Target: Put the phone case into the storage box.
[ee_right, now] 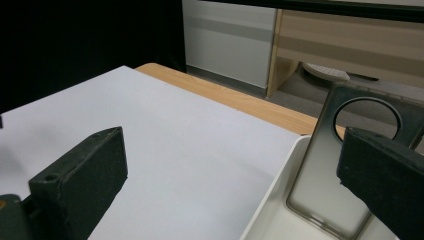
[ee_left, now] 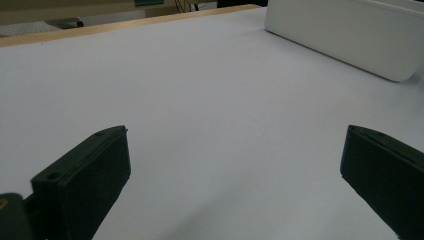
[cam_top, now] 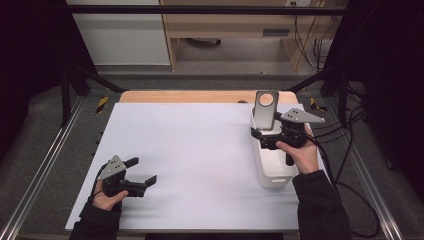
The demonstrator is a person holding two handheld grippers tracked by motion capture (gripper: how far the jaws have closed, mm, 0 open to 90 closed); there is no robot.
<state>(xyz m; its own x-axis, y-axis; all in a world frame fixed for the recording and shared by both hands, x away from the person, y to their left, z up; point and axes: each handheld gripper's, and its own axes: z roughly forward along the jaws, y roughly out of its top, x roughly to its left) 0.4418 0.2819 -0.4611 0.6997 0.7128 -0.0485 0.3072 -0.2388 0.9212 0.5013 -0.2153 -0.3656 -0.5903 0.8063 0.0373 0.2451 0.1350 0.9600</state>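
Here, at the table's three o'clock side, my right gripper [cam_top: 265, 136] hovers over the long white plastic bin [cam_top: 272, 172], its jaws spread wide and holding nothing. Standing in the bin's far end, toward twelve o'clock, is a flat grey metal plate with a round hole near its top [cam_top: 265, 109]; it leans back, nearly upright, against the bin's end wall. In the right gripper view, the same plate [ee_right: 345, 175] sits partly behind the jaw on that view's right, and I cannot tell whether that jaw touches it. The other jaw stands well clear, out over the white table sheet [ee_right: 150, 150].

My left gripper [cam_top: 141, 174] rests low at the table's seven o'clock, jaws fully apart and empty, pointing toward three o'clock, where the bin's side wall [ee_left: 345, 35] shows in the left gripper view.

I judge this as the approach to picking the plate out of the bin. The next move calls for swinging the open jaws so the plate's thin edge sits between them, then closing squarely on its flat faces before lifting; a skewed pinch could tip it over.
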